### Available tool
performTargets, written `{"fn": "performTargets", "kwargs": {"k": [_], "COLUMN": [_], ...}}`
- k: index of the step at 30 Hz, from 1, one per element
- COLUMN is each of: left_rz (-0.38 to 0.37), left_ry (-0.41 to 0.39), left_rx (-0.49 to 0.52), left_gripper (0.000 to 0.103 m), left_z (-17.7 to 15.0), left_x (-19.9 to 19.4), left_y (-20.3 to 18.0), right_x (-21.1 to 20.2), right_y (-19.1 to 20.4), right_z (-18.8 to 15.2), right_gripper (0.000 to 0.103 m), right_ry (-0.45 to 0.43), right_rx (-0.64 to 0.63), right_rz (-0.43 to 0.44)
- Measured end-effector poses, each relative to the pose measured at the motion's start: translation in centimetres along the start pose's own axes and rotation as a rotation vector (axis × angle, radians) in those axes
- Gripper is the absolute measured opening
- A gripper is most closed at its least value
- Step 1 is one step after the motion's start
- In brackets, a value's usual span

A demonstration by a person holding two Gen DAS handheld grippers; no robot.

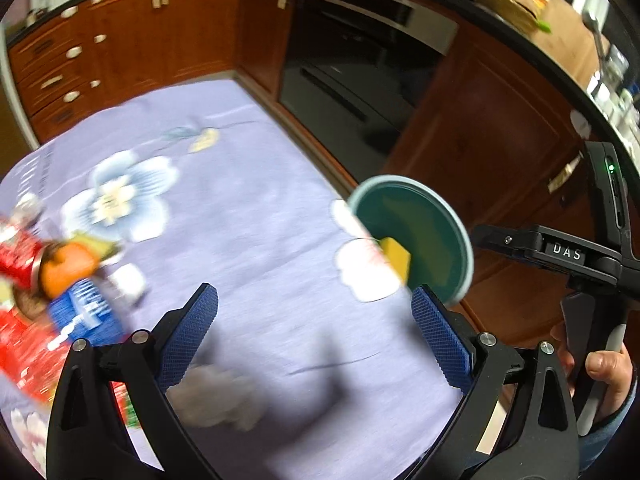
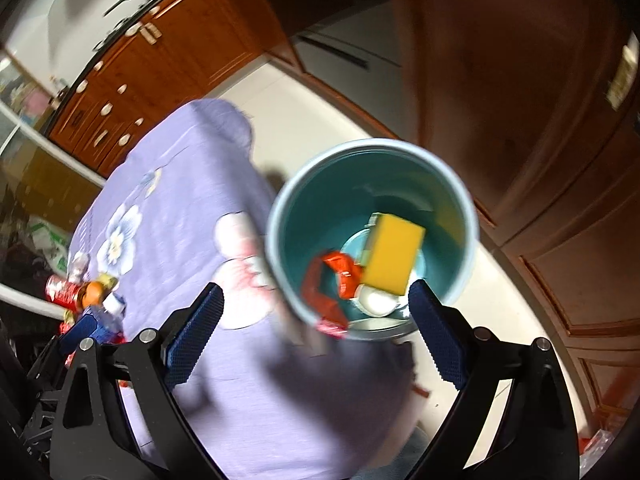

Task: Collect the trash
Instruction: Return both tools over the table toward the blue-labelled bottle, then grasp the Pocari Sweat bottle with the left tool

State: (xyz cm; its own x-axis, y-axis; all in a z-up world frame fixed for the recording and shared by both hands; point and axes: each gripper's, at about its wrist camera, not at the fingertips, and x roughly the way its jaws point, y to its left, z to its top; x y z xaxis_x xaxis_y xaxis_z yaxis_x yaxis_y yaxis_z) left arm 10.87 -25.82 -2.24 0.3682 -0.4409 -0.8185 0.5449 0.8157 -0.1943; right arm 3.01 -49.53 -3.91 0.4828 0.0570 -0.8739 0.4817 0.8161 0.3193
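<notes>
While both hand-held grippers, left (image 1: 314,336) and right (image 2: 316,332), gape released, the yellow sponge (image 2: 394,254) drops at the bin's (image 2: 280,204) three o'clock wall and could bounce out.

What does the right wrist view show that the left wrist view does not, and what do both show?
Only the right wrist view shows the round teal bin's inside: a crumpled red wrapper beside the yellow sponge block.

Only the left wrist view shows a grey crumpled tissue and the right hand-held gripper's body, marked DAS.

Both show the lilac flowered cloth, the bin, the sponge and the red-and-blue litter pile.
</notes>
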Motion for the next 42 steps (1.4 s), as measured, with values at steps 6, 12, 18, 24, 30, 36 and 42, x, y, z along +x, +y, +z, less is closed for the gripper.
{"fn": "performTargets", "kwargs": {"k": [6, 12, 18, 24, 30, 36, 42], "left_rz": [0.066, 0.149, 0.207, 0.191, 0.169, 0.117, 0.155], "left_ry": [-0.058, -0.099, -0.08, -0.006, 0.056, 0.118, 0.146], "left_rx": [-0.065, -0.104, -0.117, -0.075, 0.01, 0.052, 0.069], "left_gripper": [0.098, 0.098, 0.099, 0.099, 0.098, 0.075, 0.076], "left_z": [-1.7, -2.7, -3.4, -3.7, -4.1, -5.4, -4.7], "left_x": [-4.2, -7.5, -7.8, -5.6, -3.4, -2.5, -1.6], "left_y": [5.7, 11.3, 15.9, 17.8, 16.4, 14.5, 13.2], "right_x": [0.8, 1.6, 2.6, 3.5, 4.5, 5.1, 5.8], "right_y": [6.7, 12.1, 15.3, 16.0, 15.9, 15.3, 14.7], "right_z": [-1.5, -3.1, -4.4, -4.7, -4.7, -4.5, -4.5], "right_gripper": [0.089, 0.089, 0.089, 0.089, 0.089, 0.089, 0.089], "right_ry": [0.026, 0.058, 0.089, 0.112, 0.134, 0.145, 0.165], "right_rx": [-0.106, -0.19, -0.242, -0.247, -0.24, -0.233, -0.214], "right_rz": [0.038, 0.061, 0.064, 0.042, 0.037, 0.042, 0.06]}}
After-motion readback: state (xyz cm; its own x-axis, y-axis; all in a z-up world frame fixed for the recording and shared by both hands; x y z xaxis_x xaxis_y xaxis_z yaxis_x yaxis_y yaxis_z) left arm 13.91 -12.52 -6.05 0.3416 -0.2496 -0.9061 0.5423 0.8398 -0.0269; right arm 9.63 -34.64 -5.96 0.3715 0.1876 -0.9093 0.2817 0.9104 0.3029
